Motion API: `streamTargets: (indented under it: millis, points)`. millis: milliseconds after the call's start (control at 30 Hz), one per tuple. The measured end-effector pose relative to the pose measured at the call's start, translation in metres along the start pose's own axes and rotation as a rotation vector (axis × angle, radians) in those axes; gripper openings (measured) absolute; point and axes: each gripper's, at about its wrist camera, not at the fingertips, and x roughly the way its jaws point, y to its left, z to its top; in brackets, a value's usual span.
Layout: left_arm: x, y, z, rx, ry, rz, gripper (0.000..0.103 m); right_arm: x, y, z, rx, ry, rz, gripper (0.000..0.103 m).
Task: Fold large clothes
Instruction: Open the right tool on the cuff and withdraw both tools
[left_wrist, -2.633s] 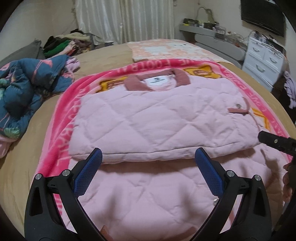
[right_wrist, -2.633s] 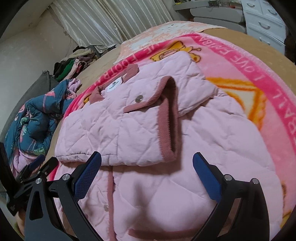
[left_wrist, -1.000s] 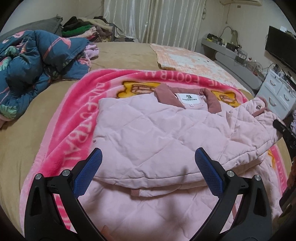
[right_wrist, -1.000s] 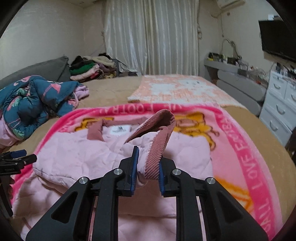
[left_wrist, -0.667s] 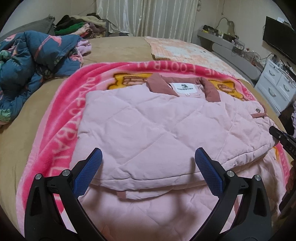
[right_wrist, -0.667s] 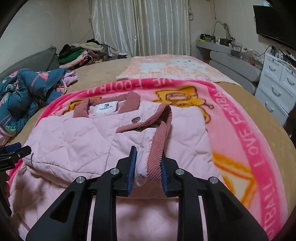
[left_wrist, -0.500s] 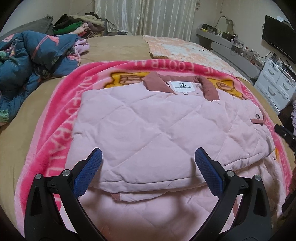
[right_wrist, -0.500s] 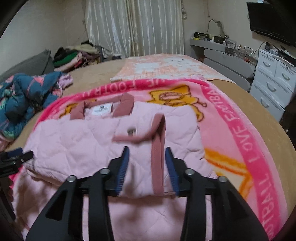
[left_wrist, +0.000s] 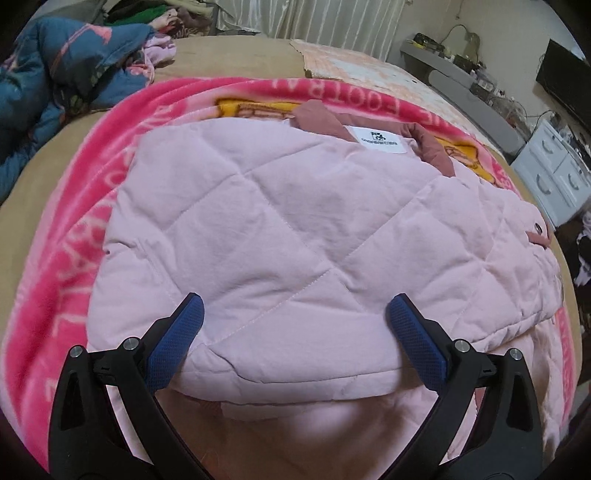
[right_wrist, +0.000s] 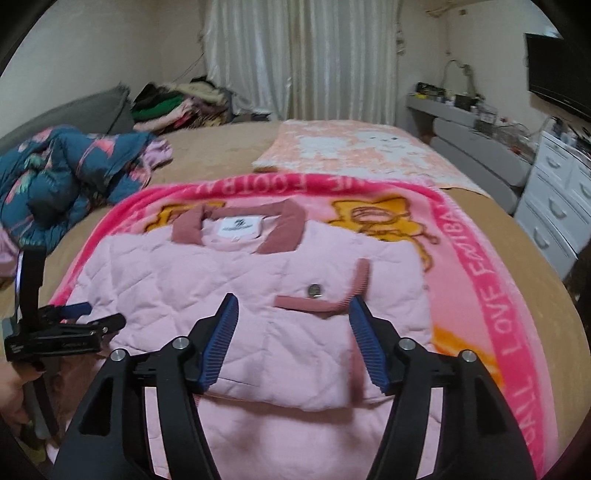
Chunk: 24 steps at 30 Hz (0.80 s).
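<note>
Bed (right_wrist: 229, 155) w/ pink blanket (right_wrist: 491, 295); quilted pink jacket (left_wrist: 280, 229) lies on it, sleeves folded in, long axis toward the collar. L gripper (left_wrist: 295, 317) wide open, empty, over near fold edge. R gripper (right_wrist: 293, 314) jaws just opened, cuff (right_wrist: 360, 280) released, lying beyond its right pad. Hem nearest both; L closer.

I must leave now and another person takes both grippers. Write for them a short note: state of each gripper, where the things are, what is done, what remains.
Left gripper: open, empty, low over the jacket's near folded edge.
Right gripper: jaws have just been opening; nothing between them, the ribbed cuff lies free.
Pink quilted jacket: flat on the pink blanket on the bed, collar far.
Done: sleeves laid across the body.
Left: likely fold the bottom part up, then smooth.
</note>
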Motion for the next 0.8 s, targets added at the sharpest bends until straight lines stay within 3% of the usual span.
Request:
streamTargets:
  millis: [200, 367, 533, 800]
  points:
    - [0.002, -0.002, -0.002, 0.012, 0.008, 0.016, 0.095, 0.034, 0.026, -0.005, -0.033, 0.093, 0.038, 0.063]
    - [0.003, -0.003, -0.001, 0.015, 0.008, 0.018, 0.095, 0.081, 0.016, -0.023, 0.079, 0.236, 0.057, 0.064]
    - [0.004, -0.005, 0.0, 0.025, 0.007, 0.031, 0.095, 0.092, 0.017, -0.032, 0.085, 0.233, 0.043, 0.065]
    - [-0.008, -0.01, -0.004, 0.045, 0.005, 0.044, 0.094, 0.077, 0.015, -0.036, 0.084, 0.232, 0.059, 0.069]
